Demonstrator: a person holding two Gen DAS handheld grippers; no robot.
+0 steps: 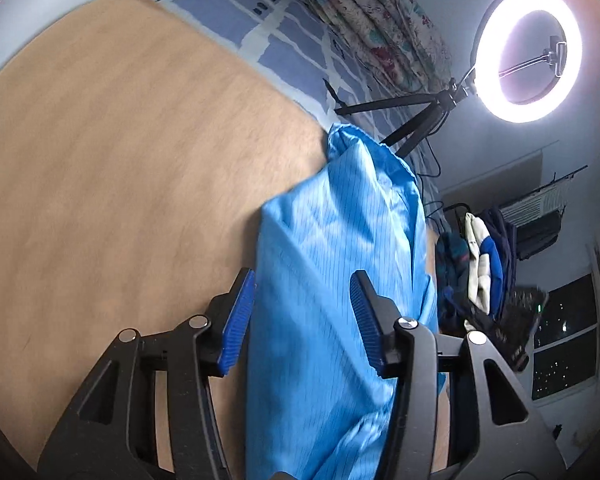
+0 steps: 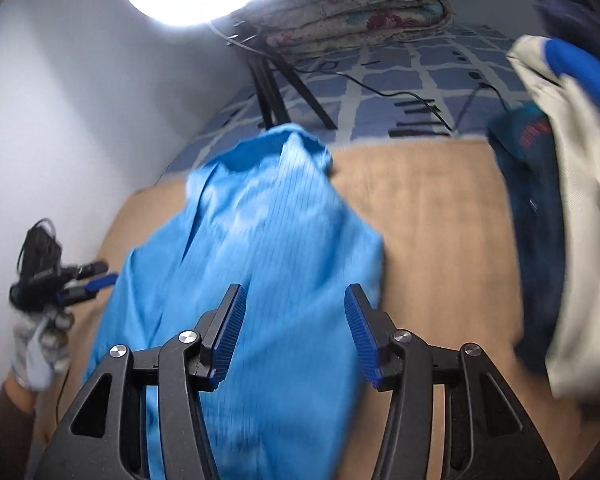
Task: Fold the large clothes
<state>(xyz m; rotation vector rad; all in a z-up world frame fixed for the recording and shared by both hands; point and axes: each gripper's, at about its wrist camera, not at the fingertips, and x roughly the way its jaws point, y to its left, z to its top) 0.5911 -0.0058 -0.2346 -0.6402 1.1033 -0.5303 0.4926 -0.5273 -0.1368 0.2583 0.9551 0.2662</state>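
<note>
Tan wooden board (image 1: 120, 160) lies on a blue checked bedsheet (image 1: 284, 40); ring light (image 1: 528, 54) at two o'clock. Blue striped garment (image 1: 332, 280) lies across the board beneath both left gripper (image 1: 302, 320) and right gripper (image 2: 294, 332), jaws parted, gripping nothing.

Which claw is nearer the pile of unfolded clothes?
Right. The right claw hovers open over the blue garment, the pile of clothes close beside it; the left claw is across the garment.
</note>
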